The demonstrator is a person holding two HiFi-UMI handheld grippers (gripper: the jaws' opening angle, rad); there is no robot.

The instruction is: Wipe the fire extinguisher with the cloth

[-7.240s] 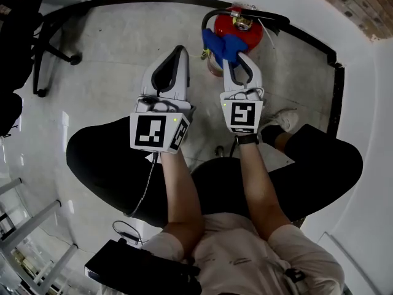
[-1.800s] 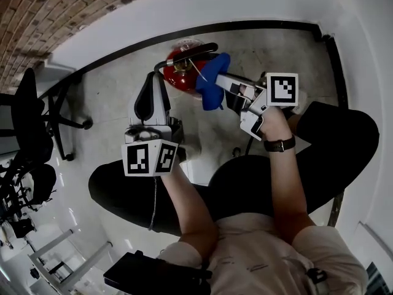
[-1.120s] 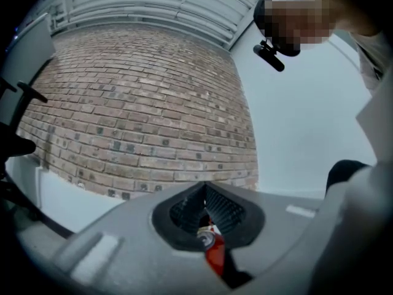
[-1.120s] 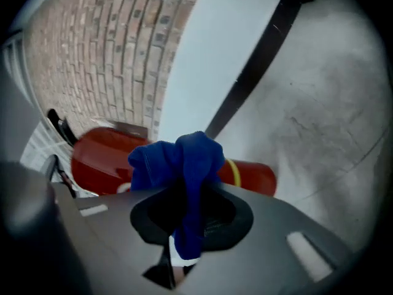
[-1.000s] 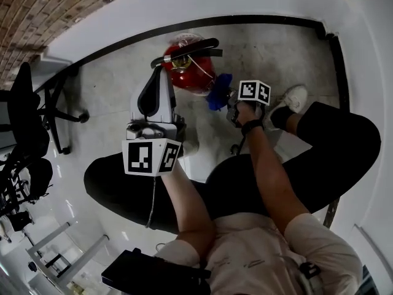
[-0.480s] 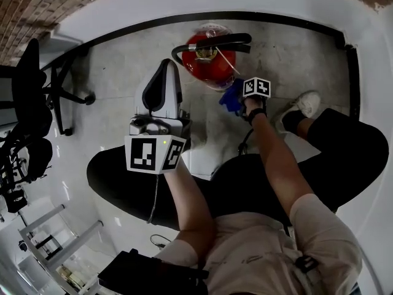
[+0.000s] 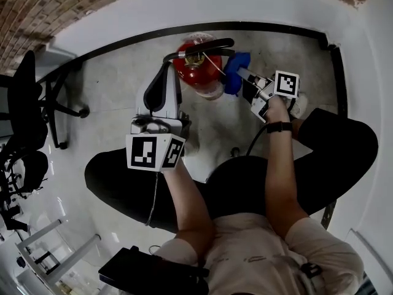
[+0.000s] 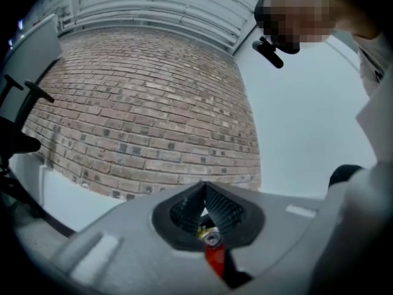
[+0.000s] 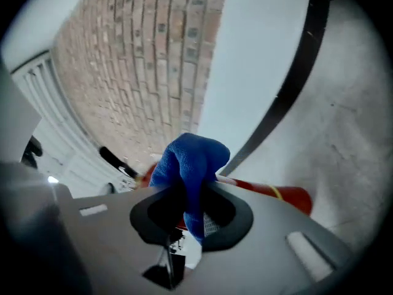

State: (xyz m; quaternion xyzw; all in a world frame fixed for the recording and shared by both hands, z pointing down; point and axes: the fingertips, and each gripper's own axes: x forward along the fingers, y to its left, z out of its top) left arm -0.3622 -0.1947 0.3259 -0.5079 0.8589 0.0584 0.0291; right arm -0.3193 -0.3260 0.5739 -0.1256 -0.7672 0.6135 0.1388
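A red fire extinguisher [image 7: 198,74] with a black handle and hose [image 7: 200,48] stands on the floor near the wall. A blue cloth [image 7: 236,72] is pressed against its right side, and my right gripper [image 7: 242,74] is shut on it. In the right gripper view the cloth [image 9: 189,162] bulges out between the jaws, with the red cylinder [image 9: 273,193] just behind. My left gripper [image 7: 167,67] hovers by the extinguisher's left side, shut and holding nothing. In the left gripper view its jaws [image 8: 204,195] meet at the tip, with a bit of red body [image 8: 215,262] below.
A white wall with a black baseboard [image 7: 123,40] curves behind the extinguisher, under brick [image 7: 55,8]. An office chair [image 7: 37,91] stands at the left. The person's shoe [image 7: 301,108] and dark-clad legs are close to the extinguisher. A black case [image 7: 141,274] lies at the bottom.
My right gripper has carried the blue cloth up the extinguisher's right side, from low near the base to beside the head. The left gripper has stayed about where it was.
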